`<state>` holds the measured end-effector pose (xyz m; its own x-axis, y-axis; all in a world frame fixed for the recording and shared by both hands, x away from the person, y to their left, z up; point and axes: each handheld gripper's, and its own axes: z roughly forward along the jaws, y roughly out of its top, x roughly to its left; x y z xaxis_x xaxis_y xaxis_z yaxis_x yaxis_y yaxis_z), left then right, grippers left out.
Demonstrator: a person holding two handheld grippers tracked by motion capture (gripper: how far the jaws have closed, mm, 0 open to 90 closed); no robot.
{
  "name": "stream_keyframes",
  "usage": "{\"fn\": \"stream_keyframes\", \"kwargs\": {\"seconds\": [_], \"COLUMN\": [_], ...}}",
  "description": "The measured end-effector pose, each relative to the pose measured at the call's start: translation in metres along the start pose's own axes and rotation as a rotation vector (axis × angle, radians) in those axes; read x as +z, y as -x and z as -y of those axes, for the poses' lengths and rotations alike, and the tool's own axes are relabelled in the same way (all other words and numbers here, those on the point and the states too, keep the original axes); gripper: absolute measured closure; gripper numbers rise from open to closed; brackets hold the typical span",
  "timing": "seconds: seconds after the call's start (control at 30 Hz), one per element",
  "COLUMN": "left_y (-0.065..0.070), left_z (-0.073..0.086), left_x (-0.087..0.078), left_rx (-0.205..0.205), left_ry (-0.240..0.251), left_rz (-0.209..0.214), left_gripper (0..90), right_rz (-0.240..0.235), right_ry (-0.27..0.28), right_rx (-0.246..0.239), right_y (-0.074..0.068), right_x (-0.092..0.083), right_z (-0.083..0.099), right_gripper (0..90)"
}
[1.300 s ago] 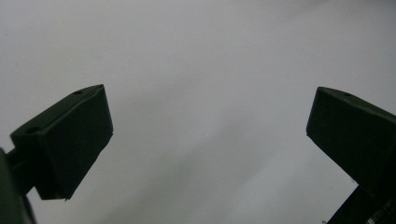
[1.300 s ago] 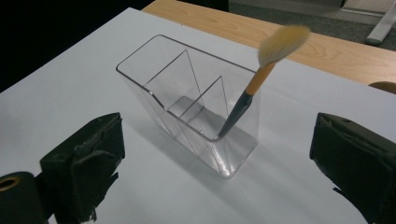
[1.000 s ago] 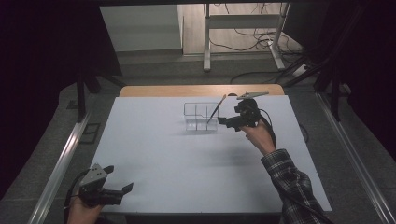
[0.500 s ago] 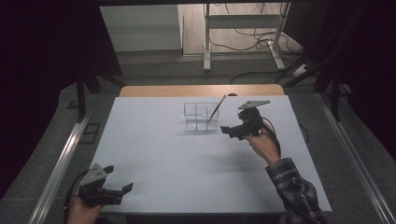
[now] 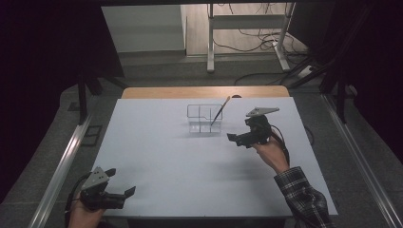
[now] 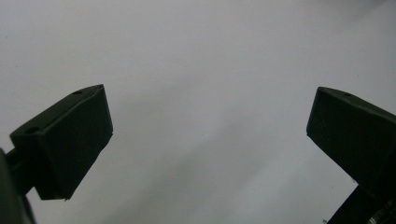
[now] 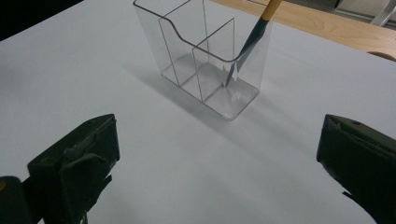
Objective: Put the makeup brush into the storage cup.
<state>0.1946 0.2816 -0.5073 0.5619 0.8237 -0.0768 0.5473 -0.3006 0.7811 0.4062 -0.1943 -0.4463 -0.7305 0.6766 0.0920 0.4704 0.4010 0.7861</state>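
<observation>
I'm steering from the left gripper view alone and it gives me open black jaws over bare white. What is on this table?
Observer: A clear plastic divided organiser stands near the far edge of the white table, well away from your left hand-held gripper.
Operator: Anything inside it?
Observer: One slim yellow-handled, dark-tipped stick, a brush or a pencil, leans in the end compartment with its top past the rim.
Operator: And the other hand?
Observer: The right hand-held gripper hovers open and empty just right of the organiser, pointing toward it.
</observation>
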Motion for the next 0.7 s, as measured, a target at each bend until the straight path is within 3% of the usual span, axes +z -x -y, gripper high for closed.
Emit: {"fn": "stream_keyframes", "kwargs": {"seconds": [0.7], "left_y": [-0.001], "left_z": [0.000], "left_x": [0.000], "left_rx": [-0.007], "left_ry": [0.002], "left_rz": [-0.001], "left_gripper": [0.2], "right_rz": [0.011], "right_ry": [-0.030], "right_rx": [-0.010], "right_y": [-0.007], "right_x": [-0.016], "right_z": [0.023], "right_gripper": [0.0]}}
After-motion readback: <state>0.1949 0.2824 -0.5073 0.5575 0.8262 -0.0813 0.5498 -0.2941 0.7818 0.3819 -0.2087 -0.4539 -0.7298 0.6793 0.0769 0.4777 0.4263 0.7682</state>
